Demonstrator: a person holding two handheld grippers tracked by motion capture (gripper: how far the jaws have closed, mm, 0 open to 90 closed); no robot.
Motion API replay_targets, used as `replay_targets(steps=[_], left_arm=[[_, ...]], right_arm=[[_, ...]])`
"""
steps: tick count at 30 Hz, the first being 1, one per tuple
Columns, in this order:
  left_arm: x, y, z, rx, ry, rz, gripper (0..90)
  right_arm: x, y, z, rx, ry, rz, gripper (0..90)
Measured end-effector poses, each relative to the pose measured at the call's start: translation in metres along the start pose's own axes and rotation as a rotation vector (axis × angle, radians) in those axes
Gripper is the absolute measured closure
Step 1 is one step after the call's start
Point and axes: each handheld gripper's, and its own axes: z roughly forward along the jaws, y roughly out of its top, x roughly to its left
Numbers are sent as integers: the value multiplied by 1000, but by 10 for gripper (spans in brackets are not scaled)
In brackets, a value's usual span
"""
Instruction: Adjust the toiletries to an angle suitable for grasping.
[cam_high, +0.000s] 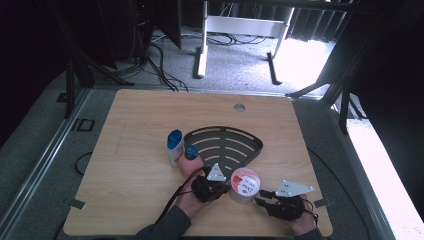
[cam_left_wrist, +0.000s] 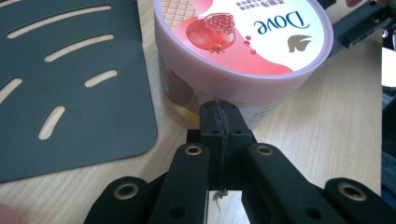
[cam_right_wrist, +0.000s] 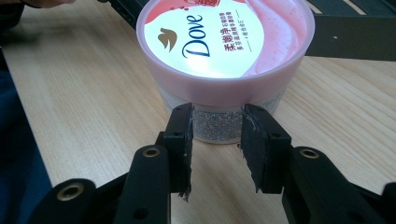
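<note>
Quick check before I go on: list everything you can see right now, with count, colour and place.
Tub: 1, pink lid, front of table between the grippers.
Rack: 1, black, slotted, flat at table centre.
Bottles: 2, white with blue caps, left of the rack.
Table: 1, light wood.
Left gripper: 1, black, jaws shut, tips at the tub's side.
Right gripper: 1, black, jaws open, tips at the tub's opposite side.

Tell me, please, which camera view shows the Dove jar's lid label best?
The left gripper view: the Dove jar is close, its lid's brand name and pomegranate sharp. The right gripper view has glare across the lid; the high view shows it small.
</note>
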Motion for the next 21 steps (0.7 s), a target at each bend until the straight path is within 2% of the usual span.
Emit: replay_targets(steps=[5,8,21], left_arm=[[1,5,6,-15,5,-16,898],[1,8,8,-14,11,-12,897],[2,19,22,-31,1,-32,898]], right_arm=[[-3,-1,-1,-1,-17,15,622],[-5,-2,-2,-4,-33,24,620],[-12,-5,-7,-7,-70,48,621]])
